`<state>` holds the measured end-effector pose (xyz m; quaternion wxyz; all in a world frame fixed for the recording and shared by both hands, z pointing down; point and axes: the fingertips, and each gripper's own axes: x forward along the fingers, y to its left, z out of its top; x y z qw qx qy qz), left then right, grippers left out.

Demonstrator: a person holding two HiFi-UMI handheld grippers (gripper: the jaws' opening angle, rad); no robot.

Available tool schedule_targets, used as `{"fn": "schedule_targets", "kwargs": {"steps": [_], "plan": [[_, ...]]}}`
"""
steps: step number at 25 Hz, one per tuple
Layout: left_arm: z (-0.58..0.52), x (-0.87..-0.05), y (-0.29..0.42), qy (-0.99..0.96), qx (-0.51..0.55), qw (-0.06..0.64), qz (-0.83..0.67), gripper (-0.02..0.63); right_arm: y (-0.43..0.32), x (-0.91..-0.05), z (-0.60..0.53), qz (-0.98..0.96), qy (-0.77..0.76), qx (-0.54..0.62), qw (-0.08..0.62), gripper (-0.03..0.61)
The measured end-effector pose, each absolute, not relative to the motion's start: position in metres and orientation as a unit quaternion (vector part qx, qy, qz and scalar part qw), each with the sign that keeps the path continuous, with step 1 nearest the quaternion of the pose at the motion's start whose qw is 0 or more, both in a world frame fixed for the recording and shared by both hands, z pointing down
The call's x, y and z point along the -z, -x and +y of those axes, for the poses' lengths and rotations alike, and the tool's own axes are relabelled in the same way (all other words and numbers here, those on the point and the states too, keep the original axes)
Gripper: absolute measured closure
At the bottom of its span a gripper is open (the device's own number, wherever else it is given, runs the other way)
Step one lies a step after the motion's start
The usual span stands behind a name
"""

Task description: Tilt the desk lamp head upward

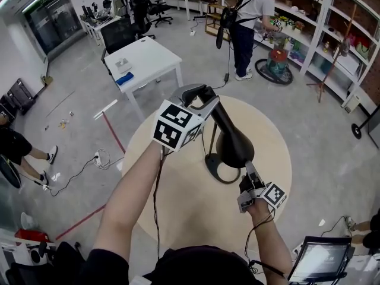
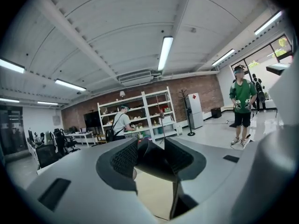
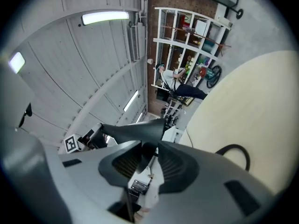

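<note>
A black desk lamp stands on the round beige table [image 1: 178,209], its ring base [image 1: 212,166] flat on the top. The cone-shaped lamp head [image 1: 233,144] points down toward me. My left gripper [image 1: 202,94], with its marker cube, is shut on the lamp arm [image 1: 209,103] at the upper end. In the left gripper view that dark lamp arm [image 2: 152,164] fills the gap between the pads of the left gripper [image 2: 148,155]. My right gripper [image 1: 248,170] sits at the lamp head's lower rim. In the right gripper view the right gripper [image 3: 148,160] is shut on the lamp head [image 3: 135,132].
A white desk [image 1: 145,61] stands beyond the table, with office chairs behind it. One person [image 1: 249,28] works at the white shelves [image 1: 332,34]; another person's legs [image 1: 18,147] show at the left. Cables and red tape [image 1: 113,132] lie on the floor. A screen [image 1: 320,260] is at the lower right.
</note>
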<state>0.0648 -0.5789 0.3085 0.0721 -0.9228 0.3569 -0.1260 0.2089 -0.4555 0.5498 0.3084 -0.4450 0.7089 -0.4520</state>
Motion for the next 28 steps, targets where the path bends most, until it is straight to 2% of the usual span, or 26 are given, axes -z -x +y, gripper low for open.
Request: {"fn": "schedule_targets", "kwargs": {"steps": [11,14,28], "plan": [[-0.589,-0.315,-0.055,0.926,0.078,0.025,0.369,0.426,-0.235,-0.530,-0.446,0.720,0.490,0.409,0.275,0.472],[-0.592,-0.317,-0.052,0.925,0.066,0.012,0.373,0.426,-0.234,-0.512,-0.446,0.739,0.469,0.390,0.287,0.472],[-0.609,-0.336,-0.035,0.918,-0.012,-0.126,0.377,0.426,-0.263,-0.448,-0.441,0.767,0.490,0.306,0.279,0.483]]}}
